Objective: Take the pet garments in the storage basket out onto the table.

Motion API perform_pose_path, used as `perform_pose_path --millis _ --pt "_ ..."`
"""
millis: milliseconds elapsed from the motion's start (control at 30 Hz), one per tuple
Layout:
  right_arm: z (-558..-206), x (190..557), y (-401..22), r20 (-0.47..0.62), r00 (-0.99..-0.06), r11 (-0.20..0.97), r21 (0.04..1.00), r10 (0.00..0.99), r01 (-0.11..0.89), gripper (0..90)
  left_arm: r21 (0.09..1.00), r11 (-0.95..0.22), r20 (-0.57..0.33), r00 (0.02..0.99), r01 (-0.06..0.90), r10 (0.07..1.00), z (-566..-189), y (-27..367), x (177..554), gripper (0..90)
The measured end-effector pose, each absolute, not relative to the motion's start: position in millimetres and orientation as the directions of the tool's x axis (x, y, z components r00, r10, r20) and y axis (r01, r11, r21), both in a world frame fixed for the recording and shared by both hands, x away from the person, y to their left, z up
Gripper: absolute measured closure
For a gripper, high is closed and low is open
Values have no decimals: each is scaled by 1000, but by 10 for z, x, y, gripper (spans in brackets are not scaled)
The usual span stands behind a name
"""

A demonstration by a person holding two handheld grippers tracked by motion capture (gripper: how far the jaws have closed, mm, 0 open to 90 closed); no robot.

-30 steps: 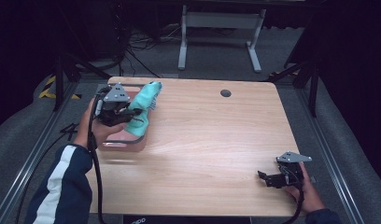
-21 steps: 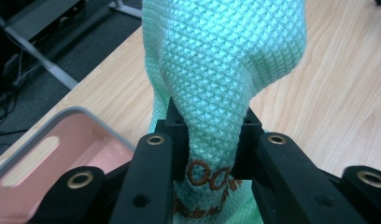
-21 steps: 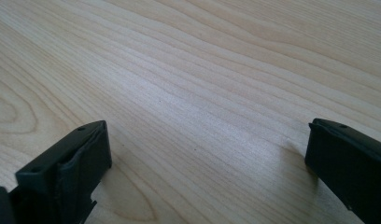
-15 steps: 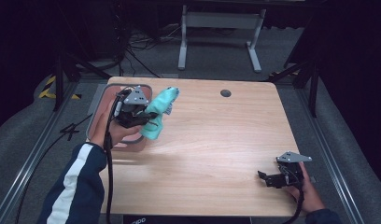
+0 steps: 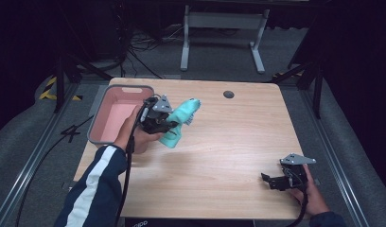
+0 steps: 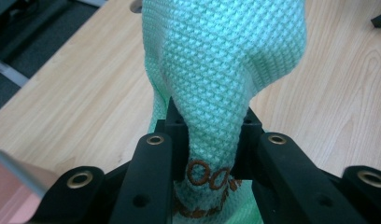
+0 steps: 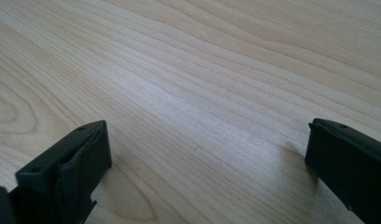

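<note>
Left gripper (image 5: 168, 124) clamps teal cloth (image 5: 182, 119), which hangs from its jaws above the table (image 5: 219, 156). Pink bin (image 5: 116, 116) just beside it, on its left. Right gripper (image 5: 269, 180) well apart, low over the near-right corner.

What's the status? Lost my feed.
Left gripper shut on green cloth, beside pink bin. Right gripper open, over bare table. Nothing in the way.

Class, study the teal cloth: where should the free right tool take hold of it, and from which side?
Grip the loose upper end of the teal cloth, coming from the table's right. That bunched end sticks up clear of the left tool, which pinches the lower part; the right tool is open.
</note>
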State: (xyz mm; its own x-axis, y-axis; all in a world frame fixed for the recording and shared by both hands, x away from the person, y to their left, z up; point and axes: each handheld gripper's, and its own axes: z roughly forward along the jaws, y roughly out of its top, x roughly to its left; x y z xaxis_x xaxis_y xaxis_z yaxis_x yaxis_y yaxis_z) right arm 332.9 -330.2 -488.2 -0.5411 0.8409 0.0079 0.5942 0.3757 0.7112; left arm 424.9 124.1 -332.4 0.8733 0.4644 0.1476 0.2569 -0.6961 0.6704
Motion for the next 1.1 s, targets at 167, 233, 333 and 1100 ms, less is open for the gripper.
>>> perform_pose_path --millis 167,233,333,1100 --pt "-4882 3329 -3302 8 -541 376 711 841 594 7 643 -720 138 885 262 445 -3451 1090 4280 743" --pt "-4882 3329 -3302 8 -541 376 711 841 594 7 622 -737 140 889 263 436 -3523 1036 4302 743" --pt "-4882 3329 -3302 8 -541 376 711 841 594 7 600 -749 123 892 282 434 -3620 988 4333 742" --pt "-4882 3329 -3302 8 -541 376 711 841 594 7 494 -816 53 926 302 374 -4282 466 4381 718"
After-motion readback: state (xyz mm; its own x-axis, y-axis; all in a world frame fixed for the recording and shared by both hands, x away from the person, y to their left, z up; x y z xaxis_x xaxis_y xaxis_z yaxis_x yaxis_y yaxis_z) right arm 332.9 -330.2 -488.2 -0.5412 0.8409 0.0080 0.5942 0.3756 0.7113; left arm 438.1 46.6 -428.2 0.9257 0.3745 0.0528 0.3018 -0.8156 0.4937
